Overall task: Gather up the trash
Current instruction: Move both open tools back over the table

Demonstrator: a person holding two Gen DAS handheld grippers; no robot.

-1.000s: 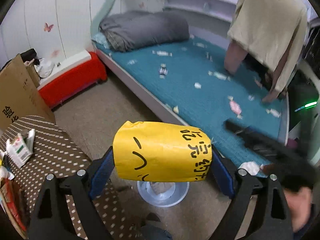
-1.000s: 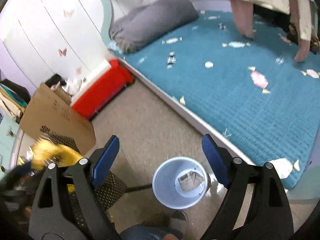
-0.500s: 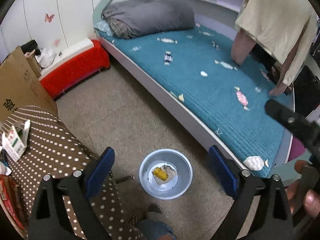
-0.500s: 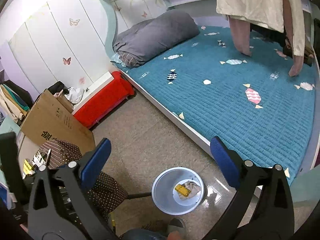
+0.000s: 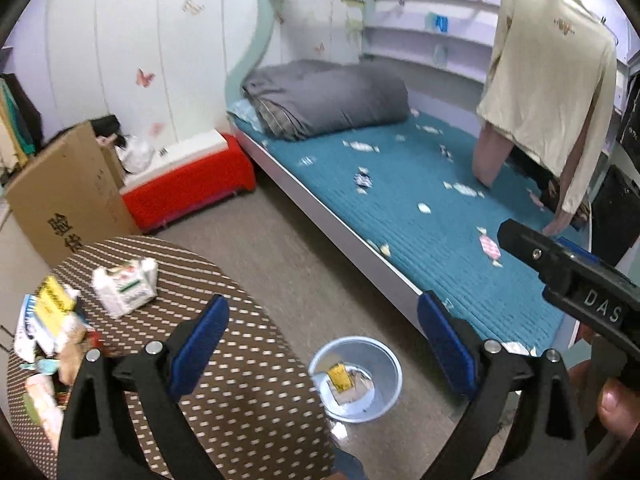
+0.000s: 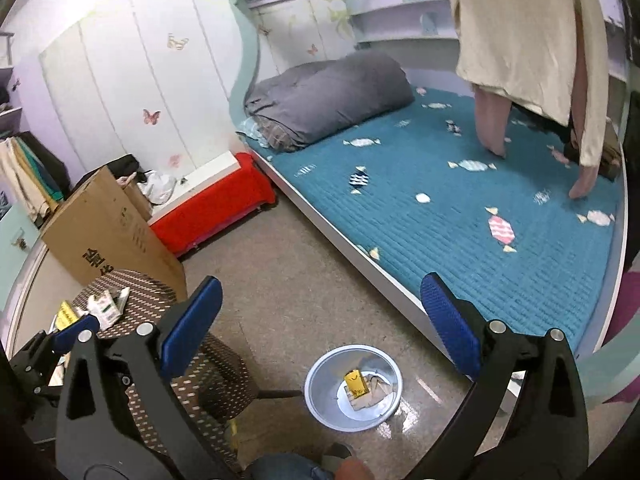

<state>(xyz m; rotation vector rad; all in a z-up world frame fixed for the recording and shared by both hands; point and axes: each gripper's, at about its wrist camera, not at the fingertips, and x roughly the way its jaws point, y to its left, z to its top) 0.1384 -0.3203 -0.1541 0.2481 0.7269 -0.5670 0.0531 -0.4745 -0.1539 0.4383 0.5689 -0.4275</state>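
A pale blue bin [image 5: 394,364] [image 6: 316,380] stands on the floor beside the bed, holding a yellow packet [image 5: 339,376] [image 6: 356,386] on some paper scraps. My left gripper [image 5: 322,340] hangs high above it, open and empty. My right gripper [image 6: 320,320] is also open and empty, above the bin. One black finger [image 5: 532,248] of the right gripper crosses the right edge of the left wrist view. On the dotted round table [image 5: 240,380] [image 6: 140,292] lie a white carton [image 5: 124,288] [image 6: 104,308] and a pile of wrappers [image 5: 48,320].
A teal bed [image 5: 420,216] with a grey rolled quilt [image 5: 328,100] fills the right. A red box [image 5: 192,184] and a cardboard box [image 5: 64,196] stand along the wall. A cream garment [image 5: 548,84] hangs over the bed. A person's knee [image 6: 288,468] shows below.
The yellow packet left my left gripper and now lies in the bin. Both grippers have risen and tilted up, and the right jaws have spread wider.
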